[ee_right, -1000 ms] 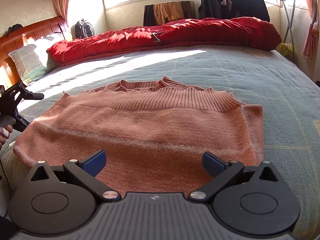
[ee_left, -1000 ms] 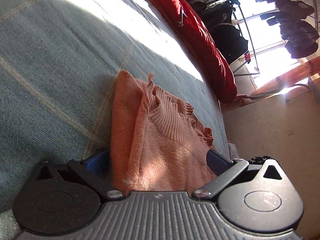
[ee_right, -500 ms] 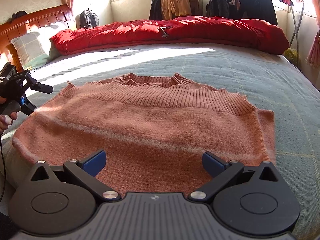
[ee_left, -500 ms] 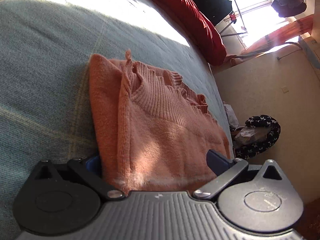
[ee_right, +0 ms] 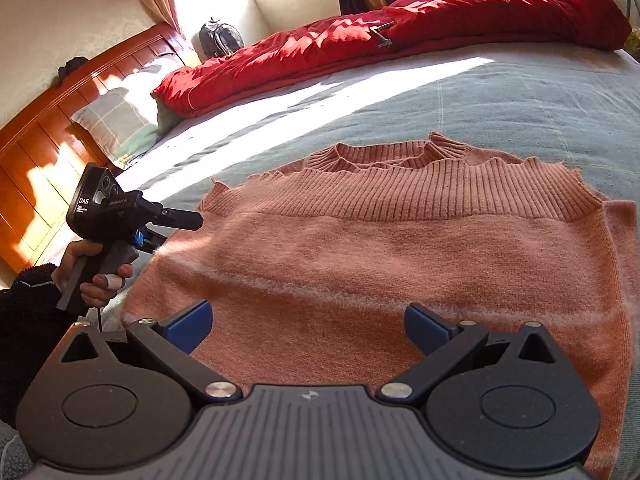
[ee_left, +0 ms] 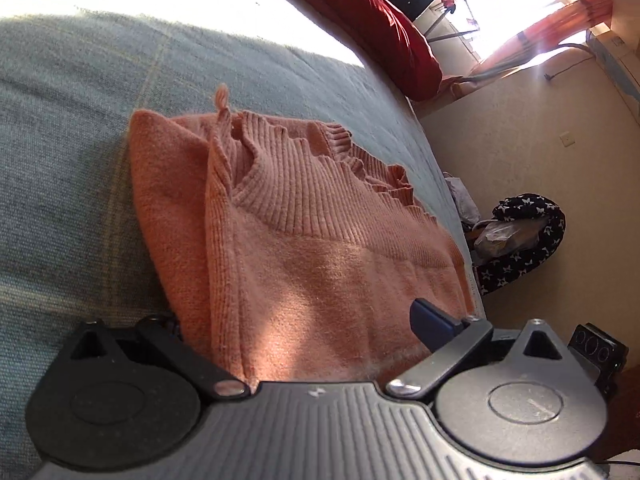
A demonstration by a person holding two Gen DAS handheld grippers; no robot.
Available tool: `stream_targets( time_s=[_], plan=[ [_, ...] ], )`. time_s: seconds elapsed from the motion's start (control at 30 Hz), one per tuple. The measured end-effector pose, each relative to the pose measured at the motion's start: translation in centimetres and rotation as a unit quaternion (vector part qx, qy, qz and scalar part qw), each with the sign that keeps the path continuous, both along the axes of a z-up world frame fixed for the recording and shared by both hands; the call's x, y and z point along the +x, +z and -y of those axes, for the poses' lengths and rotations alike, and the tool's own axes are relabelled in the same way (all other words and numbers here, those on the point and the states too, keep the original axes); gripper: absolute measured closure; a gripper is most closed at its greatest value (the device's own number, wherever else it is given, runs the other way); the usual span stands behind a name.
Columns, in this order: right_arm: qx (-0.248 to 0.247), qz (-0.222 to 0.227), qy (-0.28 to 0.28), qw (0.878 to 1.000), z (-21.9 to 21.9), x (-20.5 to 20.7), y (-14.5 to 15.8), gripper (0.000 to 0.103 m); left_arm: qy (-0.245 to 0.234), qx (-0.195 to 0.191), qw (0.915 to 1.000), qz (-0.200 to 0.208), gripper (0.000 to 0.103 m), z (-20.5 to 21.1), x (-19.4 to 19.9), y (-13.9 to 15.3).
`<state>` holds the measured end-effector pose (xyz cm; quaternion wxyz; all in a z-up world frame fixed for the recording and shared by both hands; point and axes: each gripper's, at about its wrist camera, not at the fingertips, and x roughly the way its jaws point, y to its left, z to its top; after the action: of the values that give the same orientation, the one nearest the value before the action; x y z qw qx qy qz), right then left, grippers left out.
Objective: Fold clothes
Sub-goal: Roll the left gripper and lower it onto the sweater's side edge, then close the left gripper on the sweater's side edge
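Garment: pink knit sweater [ee_right: 400,264], lies flat on the grey-green bed [ee_right: 520,96], near the front edge; already folded once, ribbed hem band on top, collar behind it.
Left tongs [ee_left: 304,320]: at the sweater's left side edge, seen from right wrist cam as black tool at [ee_right: 160,228]; jaws wide but closing now, side edge of fabric between them, pads not yet pressing. One blue pad [ee_left: 430,320] visible over the fabric, other pad hidden under the edge.
Right tongs [ee_right: 306,326]: released, jaws wide apart, hovers over near edge of sweater, nothing grasped.
Hand [ee_right: 92,276]: on the left tool's handle, dark fluffy sleeve.
Step in hand (judgement): pinch left side edge, prob. to fold it across toward the middle.
How to do well: take all layers in the pinch, not only top one; close fully before lifting; lift low, carry across evenly; use right tongs on near edge to keep fabric from sliding.
Risk: loose knit stretches or slips if only few threads caught.
Background: red quilt [ee_right: 400,44] at far side of bed, well apart from sweater.
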<state>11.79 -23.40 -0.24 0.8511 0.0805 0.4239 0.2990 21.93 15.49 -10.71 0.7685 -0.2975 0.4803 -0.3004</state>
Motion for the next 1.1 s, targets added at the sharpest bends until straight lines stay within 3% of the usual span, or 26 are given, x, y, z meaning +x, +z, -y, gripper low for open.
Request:
stream_targets(
  time_s=[0.1, 0.17, 0.3, 0.43, 0.67, 0.8, 0.87, 0.93, 0.97, 1.03, 1.1],
  plan=[
    [-0.019, -0.021, 0.037, 0.999, -1.2, 0.3, 0.5, 0.000, -0.021, -0.018, 0.9994, 0.018, 0.007, -0.5, -1.3, -0.1],
    [-0.026, -0.029, 0.071, 0.997, -2.0, 0.3, 0.9, 0.000, -0.017, -0.032, 0.9993, 0.010, 0.007, -0.8, -0.9, -0.5],
    [-0.071, -0.006, 0.106, 0.992, -3.4, -0.2, 1.9, 0.000, -0.022, -0.034, 0.9992, -0.007, 0.007, -0.2, 1.5, -0.7],
    [-0.083, 0.009, 0.112, 0.990, -4.0, -0.3, 2.2, 0.000, -0.022, -0.042, 0.9988, -0.005, 0.007, 0.2, 2.4, -1.1],
    [-0.082, -0.005, 0.116, 0.990, -4.1, 0.0, 1.2, 0.000, -0.046, -0.069, 0.9966, 0.001, 0.007, -1.0, 1.3, -1.5],
    [-0.084, -0.015, 0.104, 0.991, -4.1, 0.5, 0.5, 0.000, -0.047, -0.062, 0.9969, -0.008, 0.007, -0.6, 2.3, -1.6],
    [-0.084, -0.016, 0.101, 0.991, -4.1, 0.6, 0.3, 0.000, -0.042, -0.053, 0.9976, -0.013, 0.012, -0.6, 2.4, -1.6],
    [-0.082, -0.019, 0.100, 0.991, -4.1, 0.6, 0.1, 0.000, -0.022, -0.036, 0.9988, -0.024, 0.040, -1.0, 2.4, -1.8],
    [-0.083, -0.021, 0.099, 0.991, -4.1, 0.6, 0.0, 0.000, -0.014, -0.031, 0.9990, -0.030, 0.046, -1.4, 2.4, -2.0],
    [-0.091, -0.025, 0.096, 0.991, -4.3, 0.6, -0.5, 0.000, 0.001, -0.032, 0.9987, -0.041, 0.067, -2.2, 2.3, -2.7],
    [-0.098, -0.029, 0.095, 0.990, -4.5, 0.7, -0.9, 0.000, 0.008, -0.044, 0.9980, -0.045, 0.068, -2.8, 2.1, -3.3]
  ],
)
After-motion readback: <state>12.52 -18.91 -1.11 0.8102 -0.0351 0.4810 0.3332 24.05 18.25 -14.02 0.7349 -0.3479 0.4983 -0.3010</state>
